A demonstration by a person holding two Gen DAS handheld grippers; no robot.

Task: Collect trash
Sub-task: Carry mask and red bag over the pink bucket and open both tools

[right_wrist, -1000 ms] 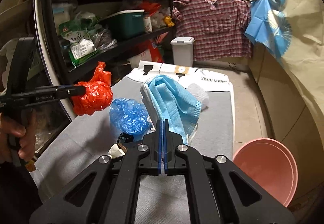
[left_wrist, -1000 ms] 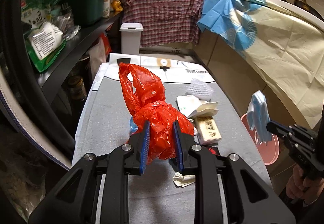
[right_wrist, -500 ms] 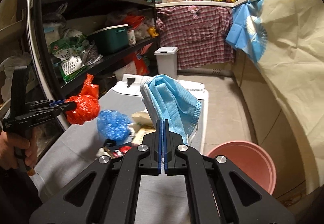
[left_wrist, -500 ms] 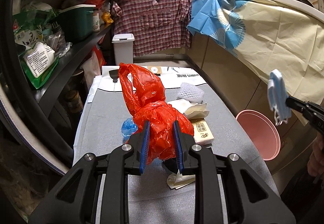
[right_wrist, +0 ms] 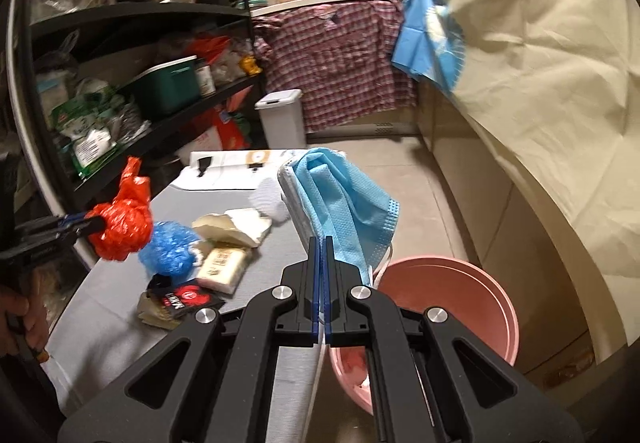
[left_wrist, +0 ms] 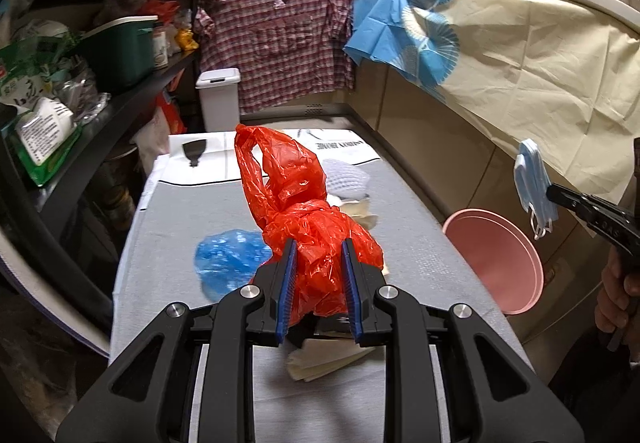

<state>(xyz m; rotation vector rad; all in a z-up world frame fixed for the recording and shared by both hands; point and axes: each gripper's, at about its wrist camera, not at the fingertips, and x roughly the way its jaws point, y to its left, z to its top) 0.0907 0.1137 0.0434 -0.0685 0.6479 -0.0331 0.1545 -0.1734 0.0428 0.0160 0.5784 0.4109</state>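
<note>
Meanwhile, both tools carry trash toward one pink bin [right_wrist: 480, 283] on the floor at the table's [left_wrist: 400, 195] right edge. At 6 o'clock in the right wrist view, the right gripper [right_wrist: 321, 255] is pinched tight on a blue mask [right_wrist: 344, 199], which hangs just above and to the left of the bin's rim. The left gripper [left_wrist: 318, 267] is clamped on a knotted red bag [left_wrist: 304, 211], held over the table and well apart from the bin.

The risk, as judged here: the mask is light and limp, so released too soon it could drape over the rim or drop to the floor; its ear loops could also snag on the pads. The red bag is slick and could slide out of its hold on the way across.

Inside the bin, something pale and pinkish lies at the bottom, too unclear to name. A white lidded bin [left_wrist: 219, 99] stands at 12 o'clock beyond the table, shut. Still on the table: a blue bag [left_wrist: 228, 255], paper scraps [left_wrist: 324, 359], a tissue pack [right_wrist: 224, 263].
</note>
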